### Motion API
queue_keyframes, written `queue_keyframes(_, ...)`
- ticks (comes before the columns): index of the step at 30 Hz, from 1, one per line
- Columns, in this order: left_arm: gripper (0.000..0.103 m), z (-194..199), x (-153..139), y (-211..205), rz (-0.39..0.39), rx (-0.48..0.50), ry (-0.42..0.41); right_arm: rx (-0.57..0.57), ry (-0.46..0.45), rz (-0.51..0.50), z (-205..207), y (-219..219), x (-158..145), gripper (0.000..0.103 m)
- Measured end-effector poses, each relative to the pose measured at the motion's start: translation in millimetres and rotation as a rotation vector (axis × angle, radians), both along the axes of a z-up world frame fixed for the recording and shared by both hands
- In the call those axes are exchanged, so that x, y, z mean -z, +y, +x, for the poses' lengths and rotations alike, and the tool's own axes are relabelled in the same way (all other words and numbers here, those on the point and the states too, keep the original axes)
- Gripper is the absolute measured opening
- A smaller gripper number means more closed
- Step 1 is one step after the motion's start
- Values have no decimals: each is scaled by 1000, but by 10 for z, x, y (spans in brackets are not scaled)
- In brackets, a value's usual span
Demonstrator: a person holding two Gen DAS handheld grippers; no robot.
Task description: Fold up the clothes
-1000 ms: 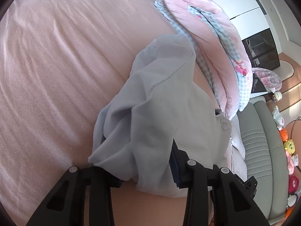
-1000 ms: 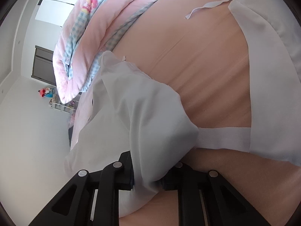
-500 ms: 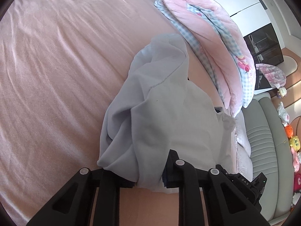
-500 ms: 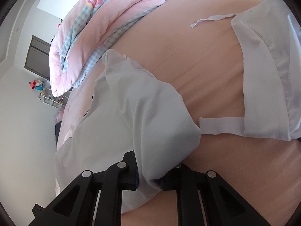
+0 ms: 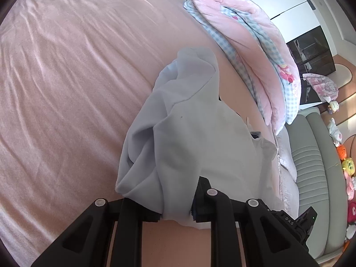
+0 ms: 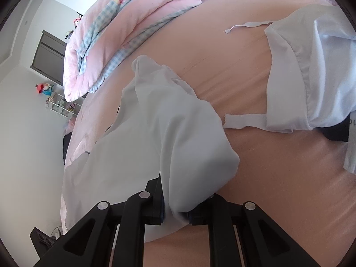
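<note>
A pale grey-white garment [image 5: 189, 138] lies bunched on the pink bed sheet [image 5: 66, 89]. One end of it is gathered between the fingers of my left gripper [image 5: 176, 211], which is shut on the cloth. In the right wrist view the same kind of pale garment [image 6: 166, 133] drapes over my right gripper [image 6: 178, 213], whose pads pinch a thick fold. The cloth hides both pairs of fingertips. The rest of the garment trails away toward the quilt.
A folded pink and blue-checked quilt [image 5: 249, 44] lies at the bed's far edge. A second white garment [image 6: 300, 77] with loose straps [image 6: 244, 121] lies to the right. Beyond the bed stand a grey-green sofa [image 5: 316, 166] and plush toys [image 5: 347, 166].
The left jaws have drawn together on the cloth. Both grippers have pulled back and up a little, and the garment stretches longer in front of each.
</note>
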State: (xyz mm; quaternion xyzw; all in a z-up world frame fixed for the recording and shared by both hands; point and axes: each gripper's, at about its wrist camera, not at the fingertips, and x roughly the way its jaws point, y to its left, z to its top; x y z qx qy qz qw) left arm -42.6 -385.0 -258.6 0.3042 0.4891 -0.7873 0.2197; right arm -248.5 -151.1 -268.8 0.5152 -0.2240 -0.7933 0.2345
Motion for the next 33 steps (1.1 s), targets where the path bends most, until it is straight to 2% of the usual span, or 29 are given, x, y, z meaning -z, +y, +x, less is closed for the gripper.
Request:
queue_keyframes(27, 16, 545, -126, 473, -40, 113, -69, -16, 7, 76, 813, 451, -86, 12)
queue_keyframes(33, 16, 650, -185, 597, -66, 147, -83, 2, -6, 61, 966, 610, -98, 12)
